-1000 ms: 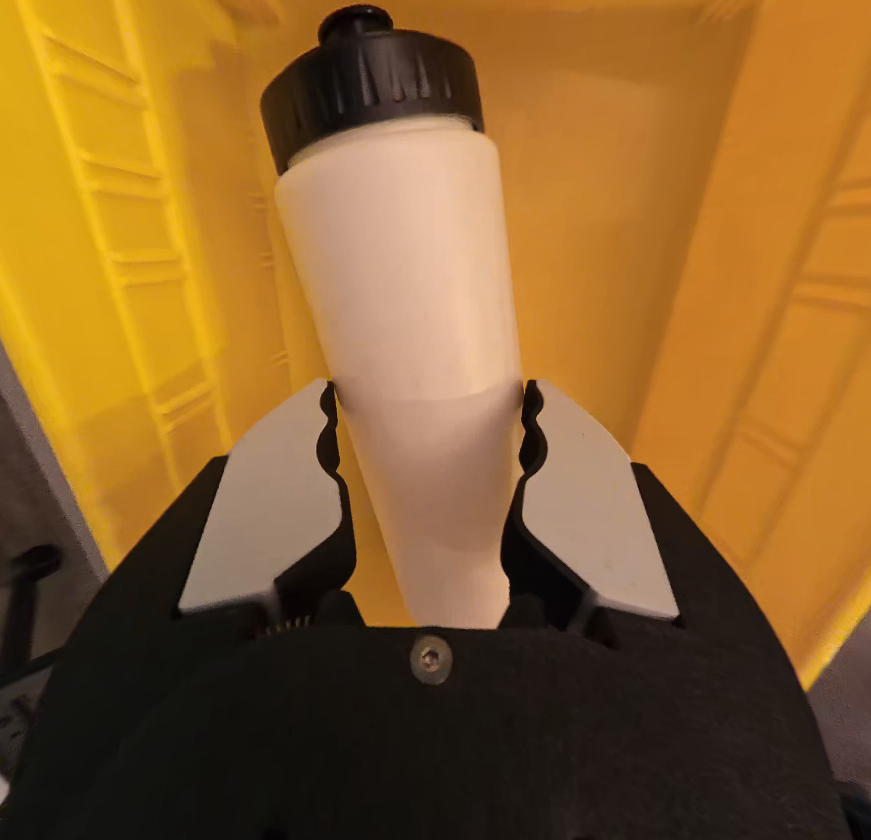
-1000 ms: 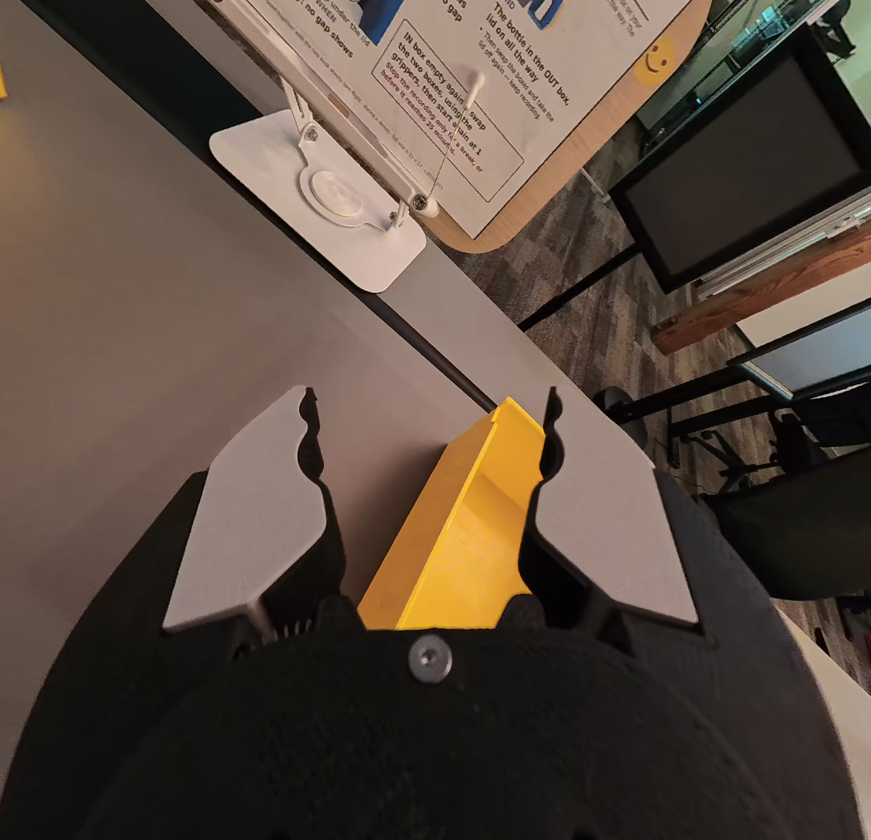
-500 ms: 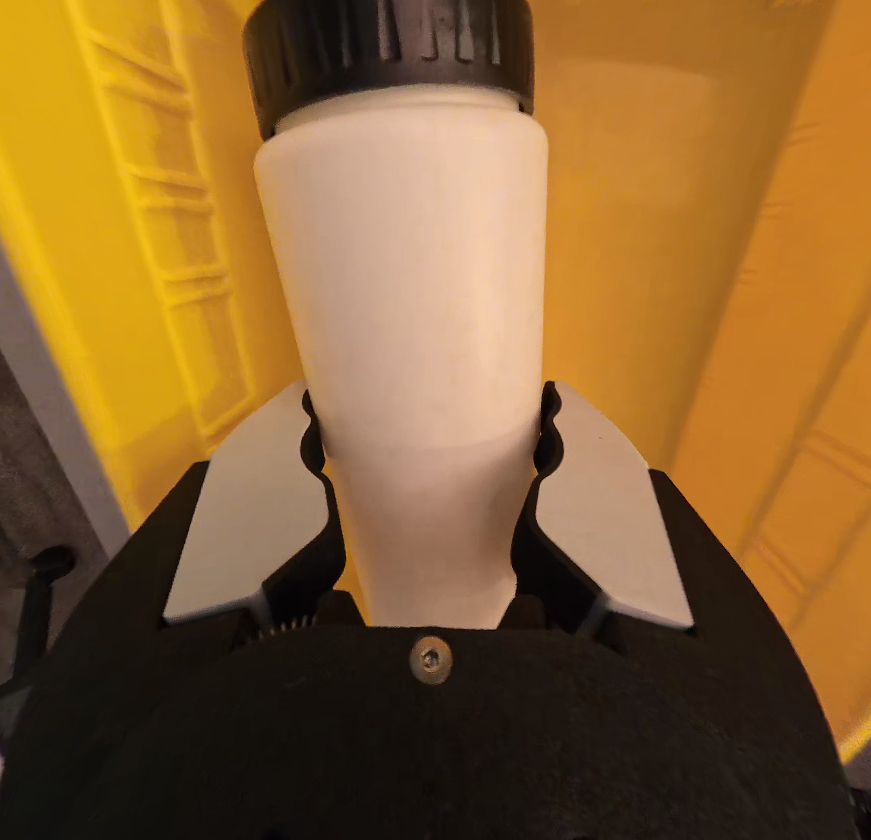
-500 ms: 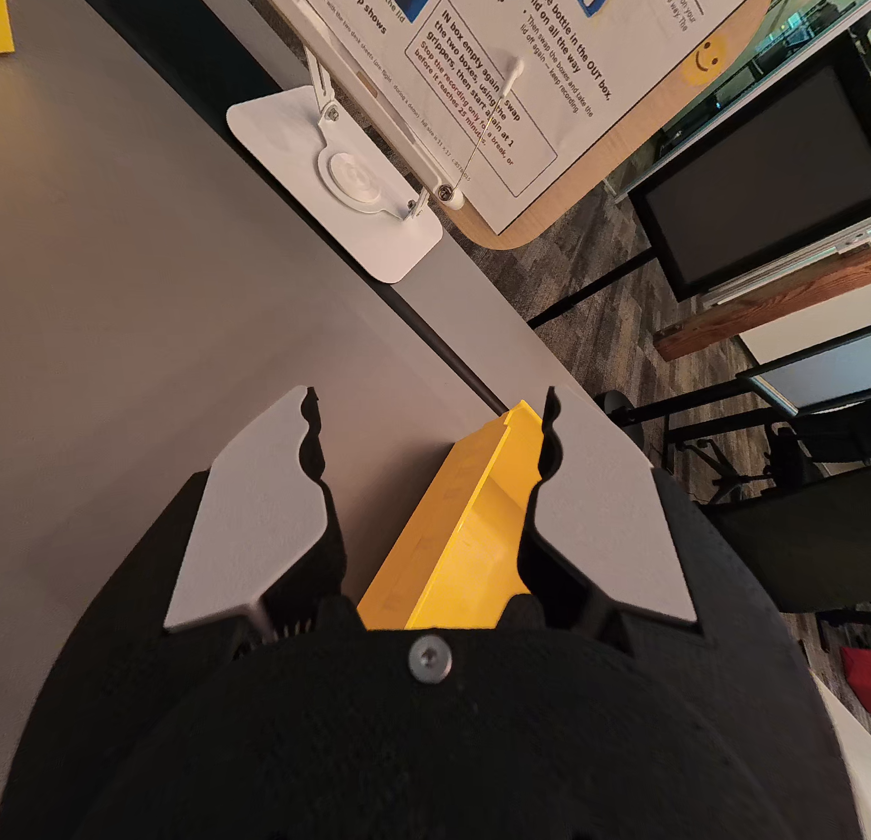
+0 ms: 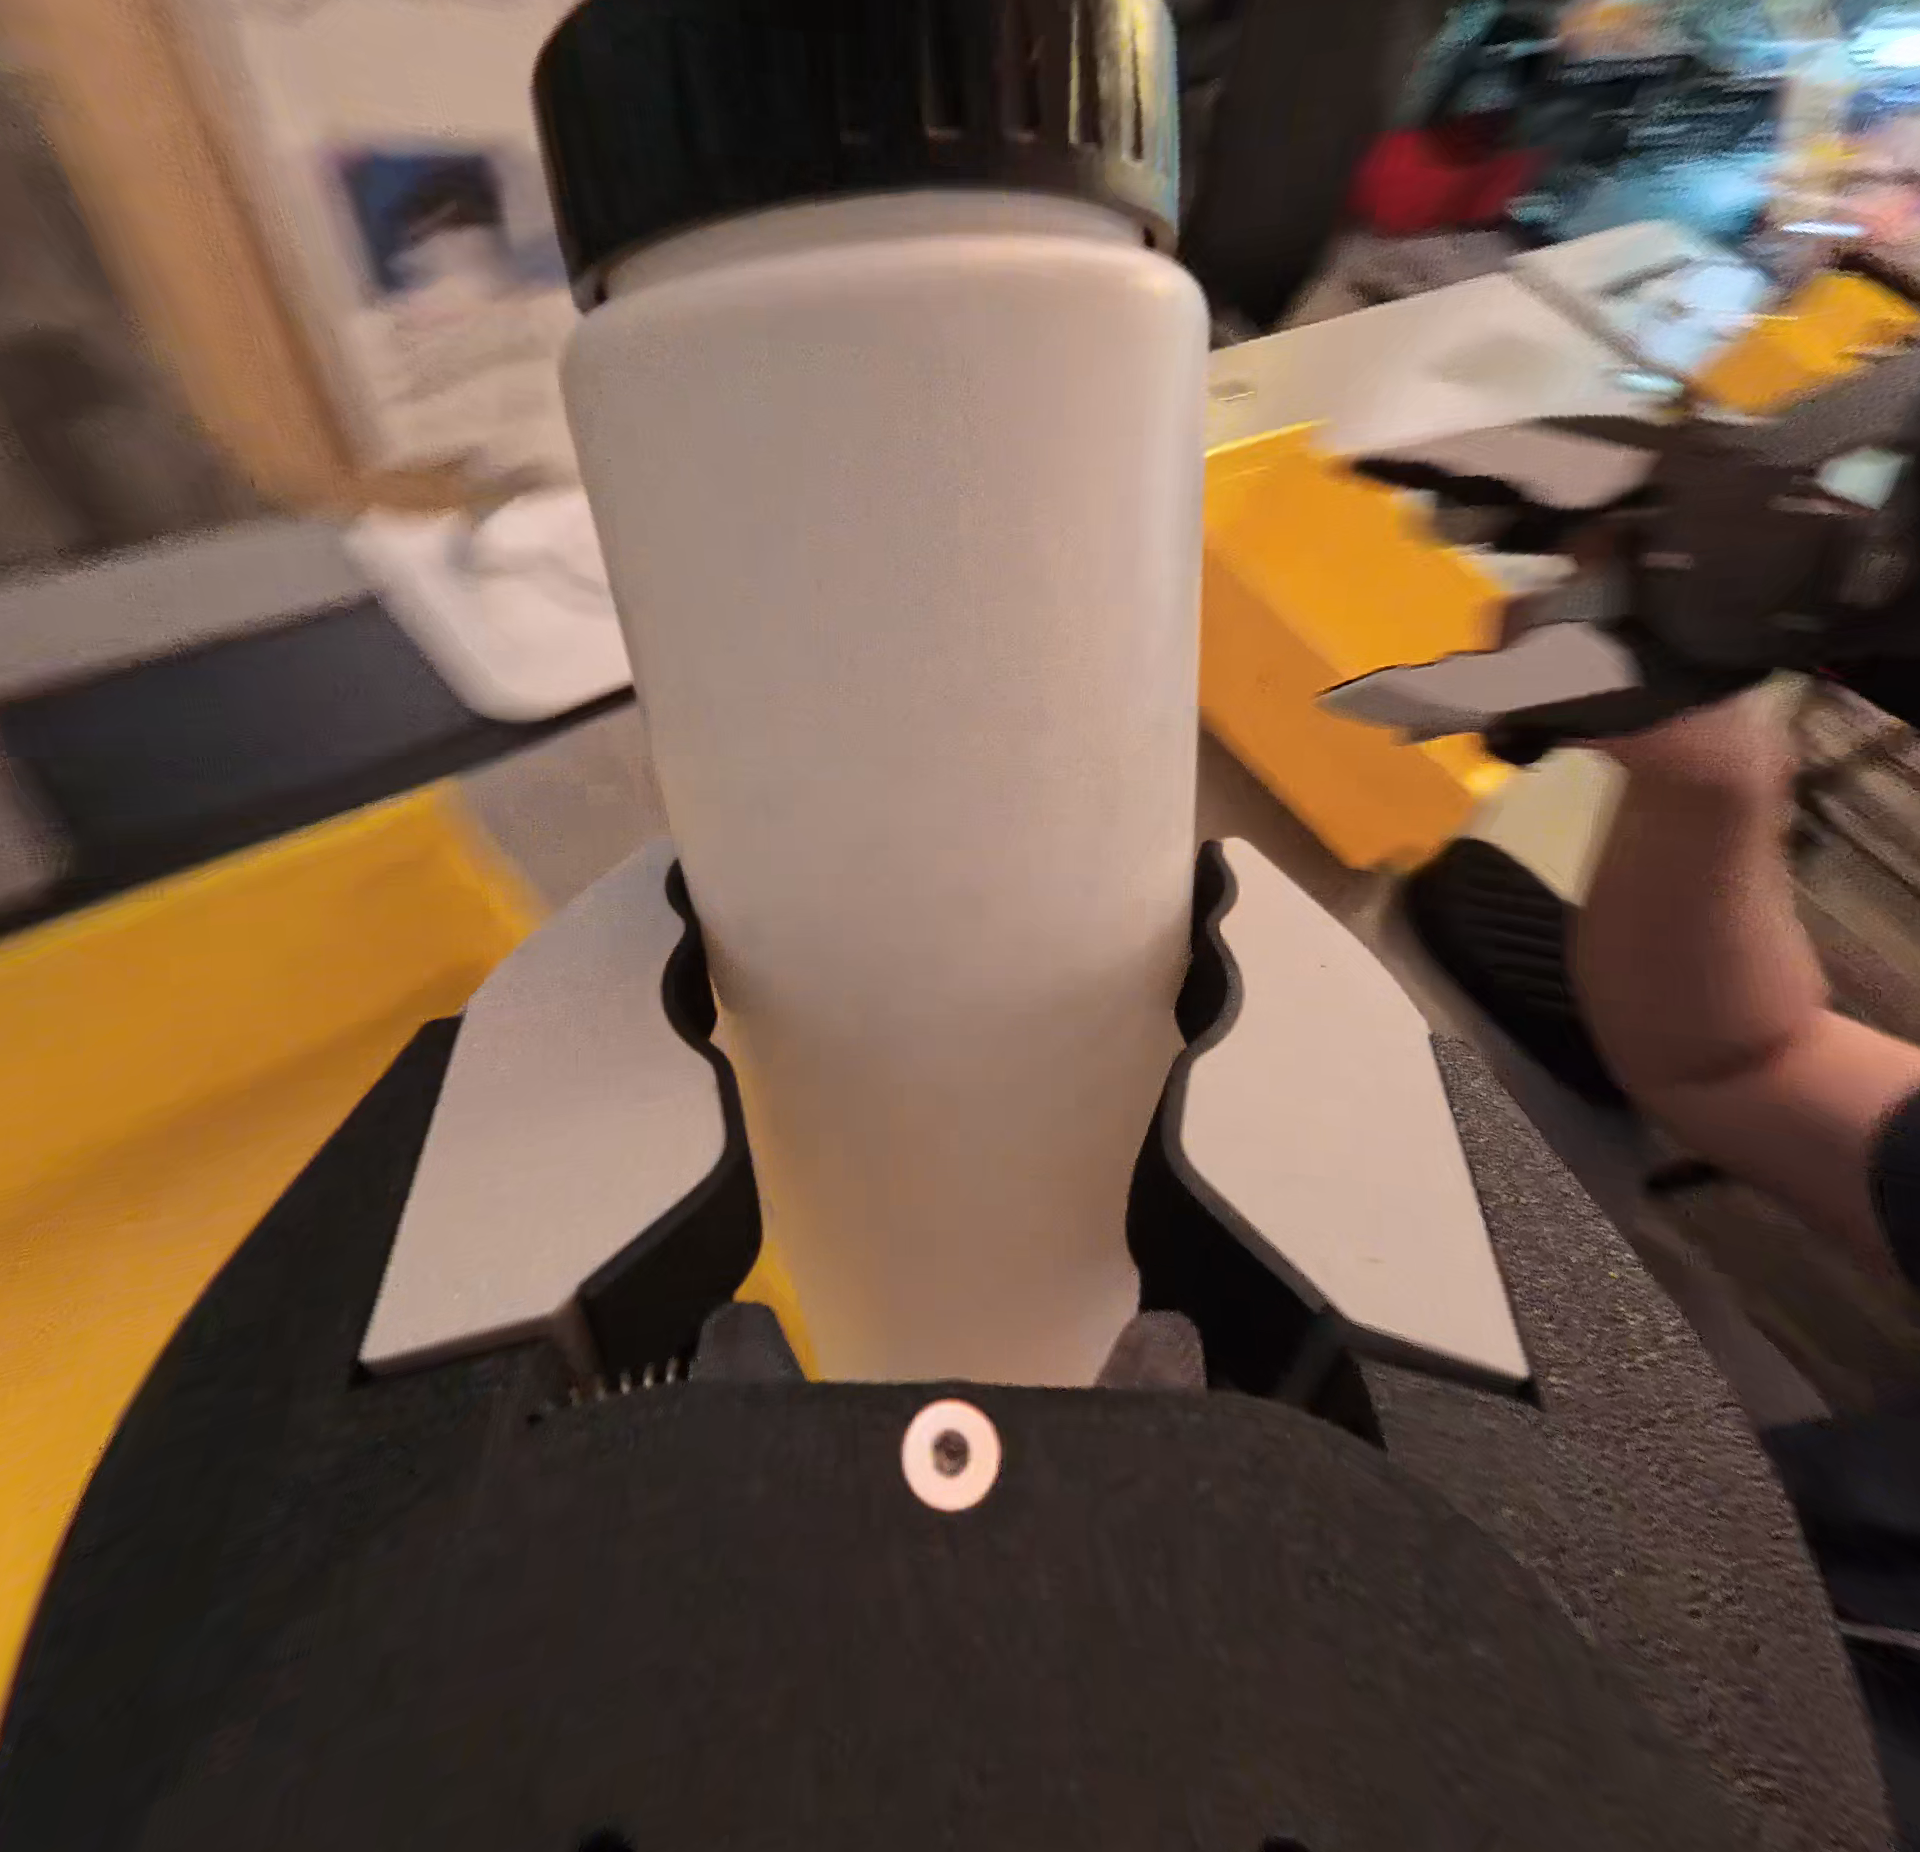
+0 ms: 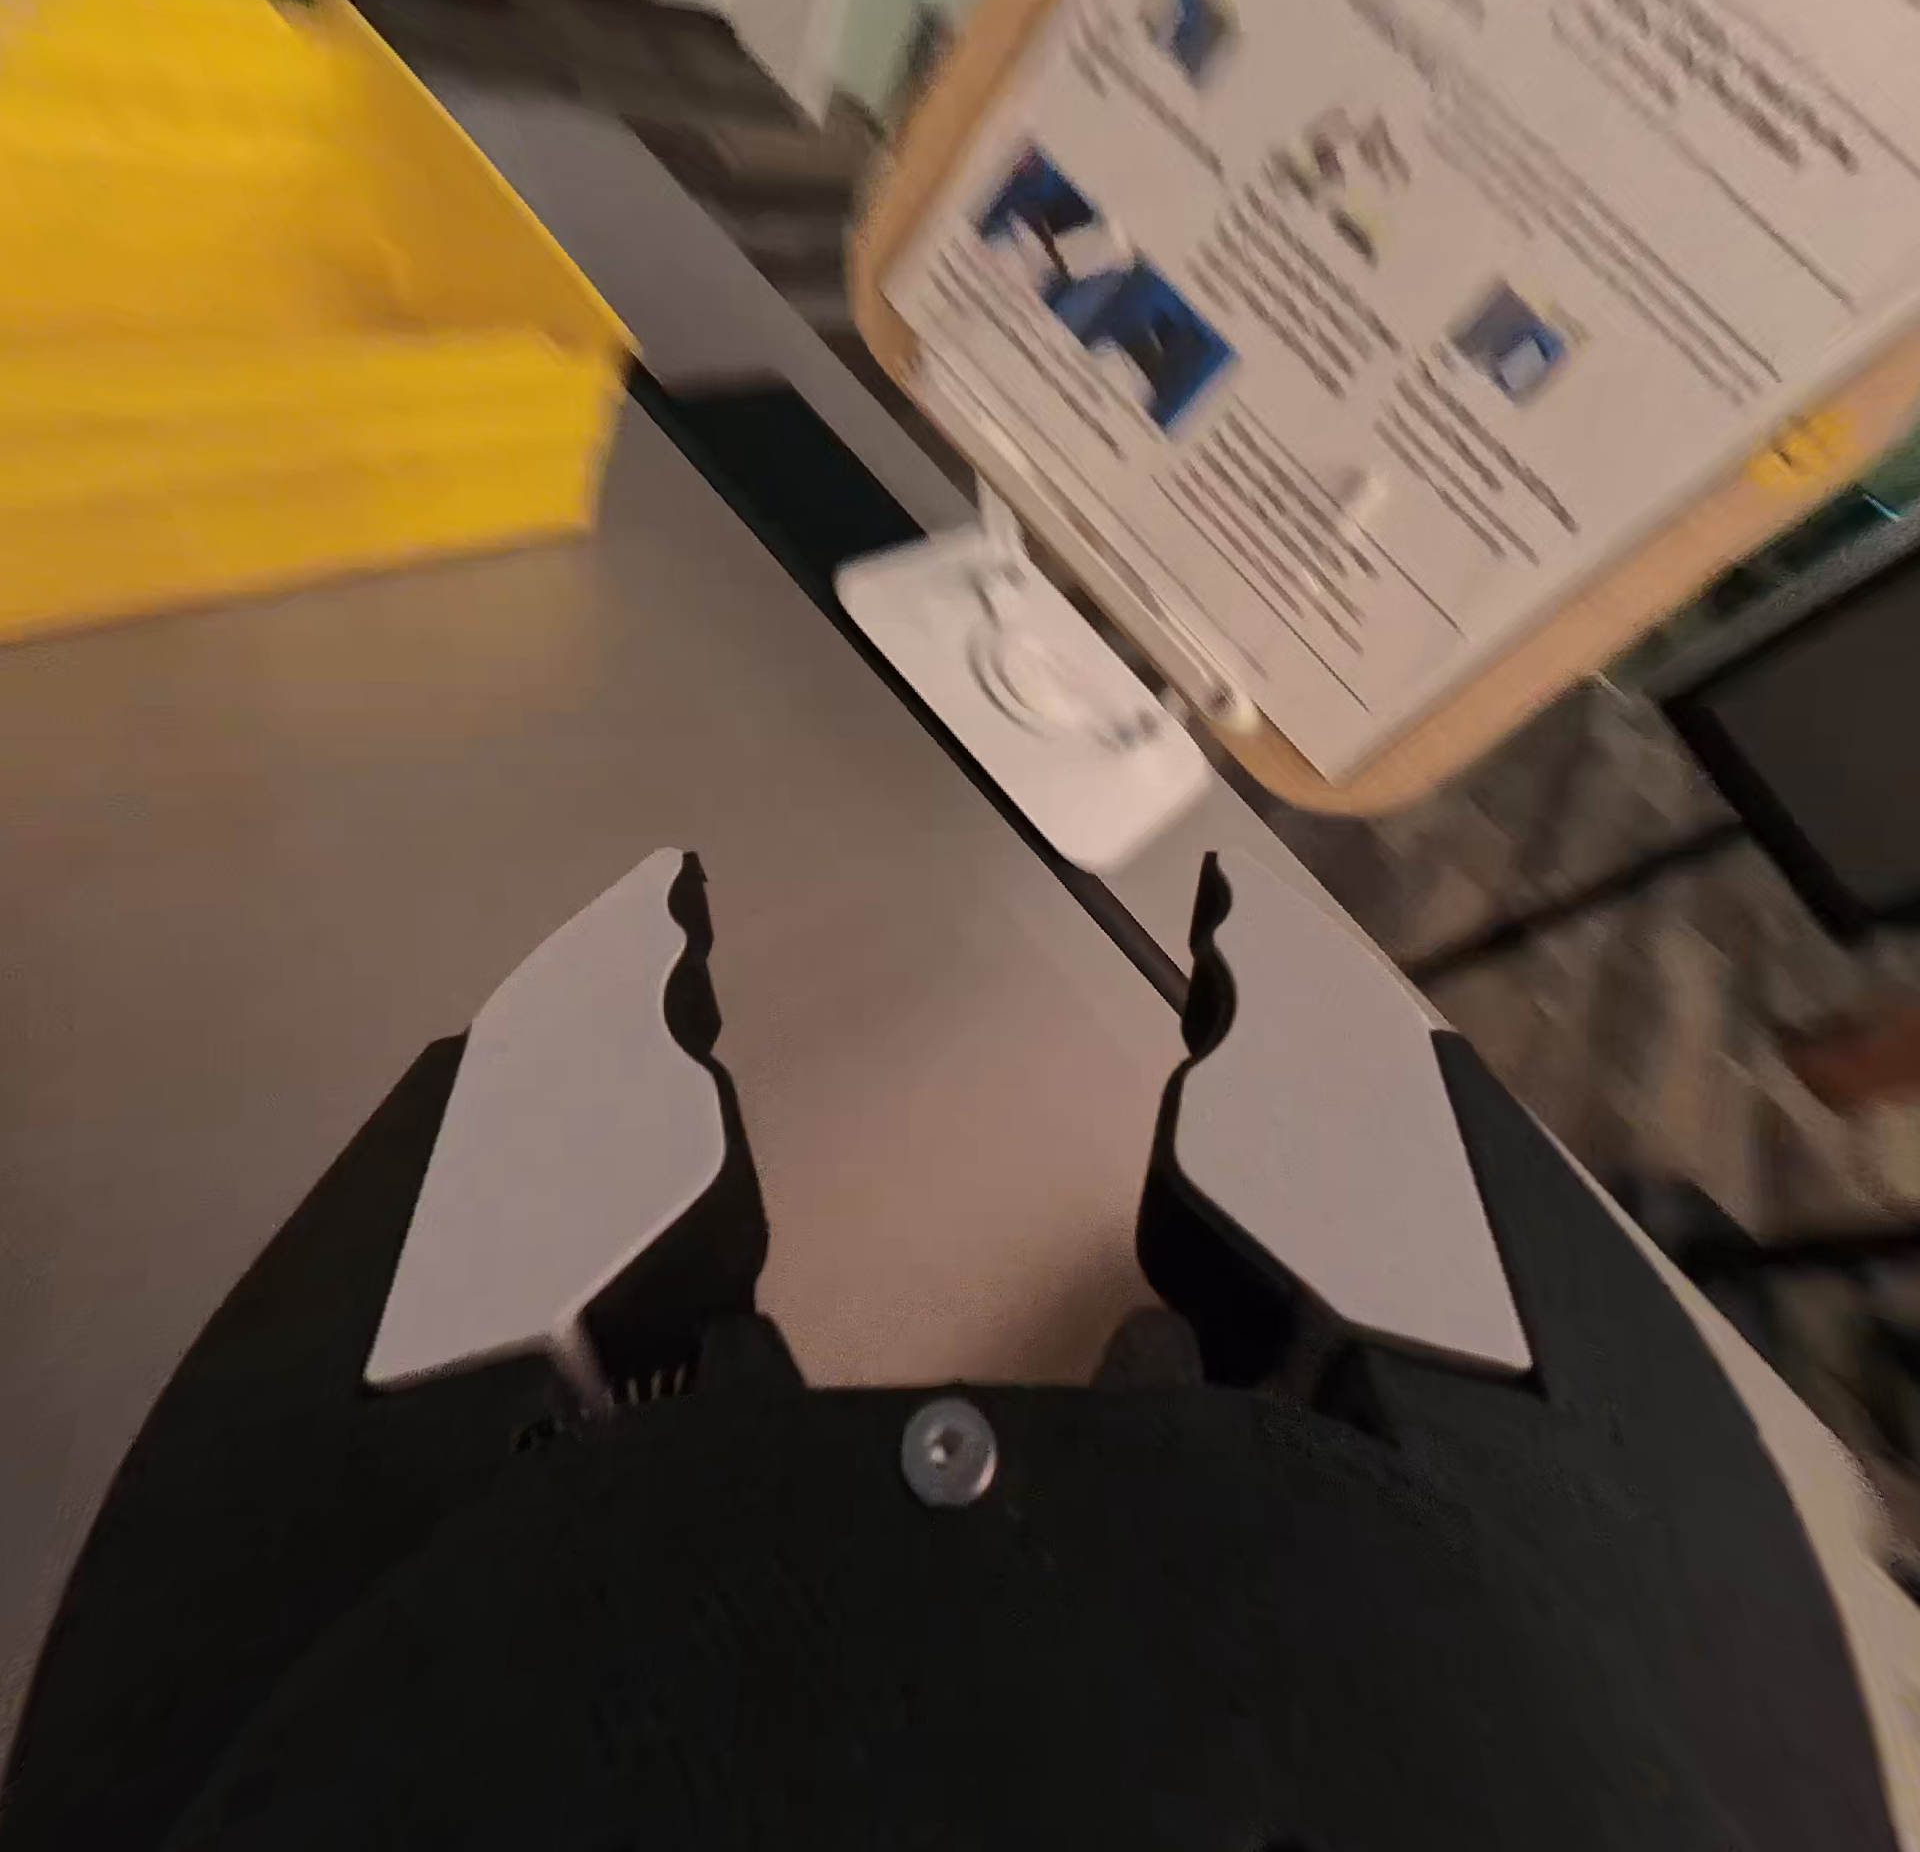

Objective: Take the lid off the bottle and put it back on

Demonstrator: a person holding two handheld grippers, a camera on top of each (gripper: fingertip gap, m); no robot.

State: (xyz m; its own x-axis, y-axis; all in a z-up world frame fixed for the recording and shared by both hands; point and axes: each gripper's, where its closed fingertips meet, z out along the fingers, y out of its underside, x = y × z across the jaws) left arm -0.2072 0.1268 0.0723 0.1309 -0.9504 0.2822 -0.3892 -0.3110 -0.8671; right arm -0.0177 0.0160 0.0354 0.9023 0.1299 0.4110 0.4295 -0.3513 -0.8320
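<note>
left gripper (image 5: 940, 929) clamps capped bottle (image 5: 894, 659); yellow bins (image 5: 1340, 639) flank it

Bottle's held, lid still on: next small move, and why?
Probably bring the open right gripper across to the black lid and close on it. The left gripper already clamps the white bottle, and the right holds nothing.
</note>
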